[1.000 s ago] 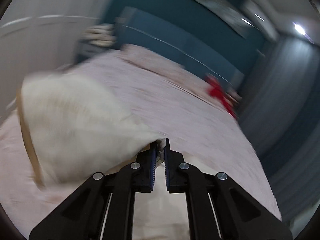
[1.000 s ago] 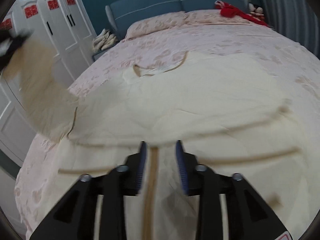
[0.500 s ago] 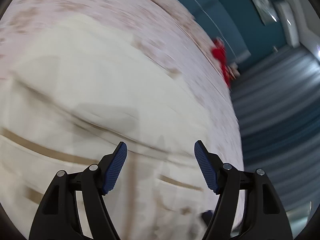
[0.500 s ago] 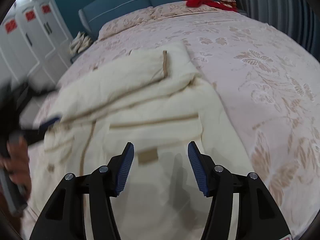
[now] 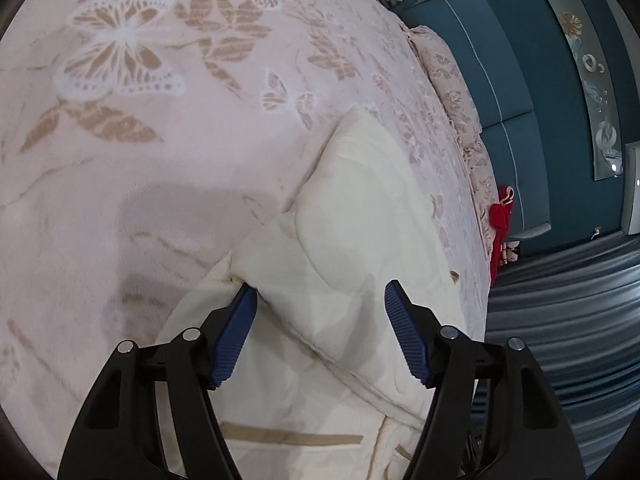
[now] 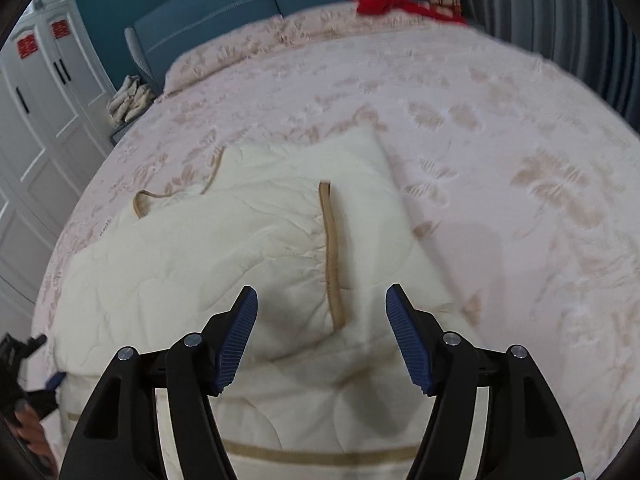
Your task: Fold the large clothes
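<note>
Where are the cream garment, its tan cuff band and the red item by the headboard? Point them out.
cream garment [image 6: 192,280], right wrist view, folded quilted body.
tan cuff band [image 6: 332,256], right wrist view, middle of strip.
red item [image 6: 384,0], right wrist view, bunched middle.

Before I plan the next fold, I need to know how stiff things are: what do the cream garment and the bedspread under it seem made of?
The cream garment looks like padded, quilted fabric with a matte finish: puffy folds, stitched lines, tan trim. Probably soft and bulky. The bedspread looks like plush pink textile with a butterfly pattern, its surface slightly fuzzy; the exact fibre is unclear.
</note>
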The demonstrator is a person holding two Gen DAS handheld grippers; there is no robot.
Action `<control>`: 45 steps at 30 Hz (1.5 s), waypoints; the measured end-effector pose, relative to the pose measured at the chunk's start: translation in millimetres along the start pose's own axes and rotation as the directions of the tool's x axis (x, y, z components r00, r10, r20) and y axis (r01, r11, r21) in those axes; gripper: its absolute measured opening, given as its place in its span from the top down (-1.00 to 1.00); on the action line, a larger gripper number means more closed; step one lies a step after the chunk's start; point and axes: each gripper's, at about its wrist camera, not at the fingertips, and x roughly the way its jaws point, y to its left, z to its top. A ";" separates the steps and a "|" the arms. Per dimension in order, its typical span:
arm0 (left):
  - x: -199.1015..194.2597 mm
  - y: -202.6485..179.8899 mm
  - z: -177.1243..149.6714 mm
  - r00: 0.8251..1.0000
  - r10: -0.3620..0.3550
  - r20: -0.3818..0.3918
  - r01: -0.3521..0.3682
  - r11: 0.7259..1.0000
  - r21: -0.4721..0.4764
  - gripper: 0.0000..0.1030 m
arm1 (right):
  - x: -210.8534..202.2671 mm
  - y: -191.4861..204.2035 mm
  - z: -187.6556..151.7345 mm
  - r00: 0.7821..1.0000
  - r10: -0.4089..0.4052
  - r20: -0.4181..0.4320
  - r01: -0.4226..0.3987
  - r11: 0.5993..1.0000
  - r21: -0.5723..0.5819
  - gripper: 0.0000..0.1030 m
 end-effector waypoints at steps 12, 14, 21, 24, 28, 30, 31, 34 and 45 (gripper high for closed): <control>-23.3 -48.1 -3.5 0.987 0.093 0.132 -0.128 0.949 0.287 0.78 | -66.7 27.5 31.2 0.967 0.164 0.196 -0.154 0.986 -0.063 0.76; -6.5 -48.1 -9.1 0.975 0.173 0.139 -0.210 0.921 0.328 0.78 | -36.7 25.9 20.3 0.991 0.073 0.116 -0.062 0.994 -0.094 0.76; 20.5 -21.6 -26.3 0.947 0.290 0.139 -0.322 0.871 0.370 0.78 | 27.9 5.7 -22.6 0.998 -0.008 -0.057 0.003 0.996 -0.088 0.74; 25.8 -26.8 -33.6 0.926 0.337 0.168 -0.377 0.824 0.424 0.75 | 31.1 7.1 -20.7 0.998 -0.019 -0.066 0.013 0.995 -0.097 0.72; 8.1 -50.4 -44.3 0.891 0.393 0.228 -0.454 0.742 0.494 0.69 | -3.7 1.8 -15.8 0.995 -0.095 -0.024 0.093 0.993 -0.070 0.47; -18.0 -68.5 -53.8 0.870 0.400 0.290 -0.494 0.699 0.517 0.45 | -36.6 3.7 -14.8 0.988 -0.142 0.056 0.145 0.988 -0.058 0.42; -28.4 -76.4 -58.2 0.855 0.400 0.331 -0.518 0.681 0.518 0.34 | -50.3 6.5 -16.7 0.984 -0.153 0.092 0.159 0.986 -0.059 0.40; -50.2 -110.5 -78.6 0.836 0.337 0.433 -0.542 0.635 0.551 0.03 | -75.0 33.2 -20.6 0.988 -0.068 0.139 0.086 0.989 -0.123 0.40; 57.6 -119.0 -126.1 0.839 0.429 0.334 -0.528 0.497 0.688 0.00 | 9.2 115.4 -64.7 0.999 0.006 -0.054 -0.022 0.951 -0.308 0.54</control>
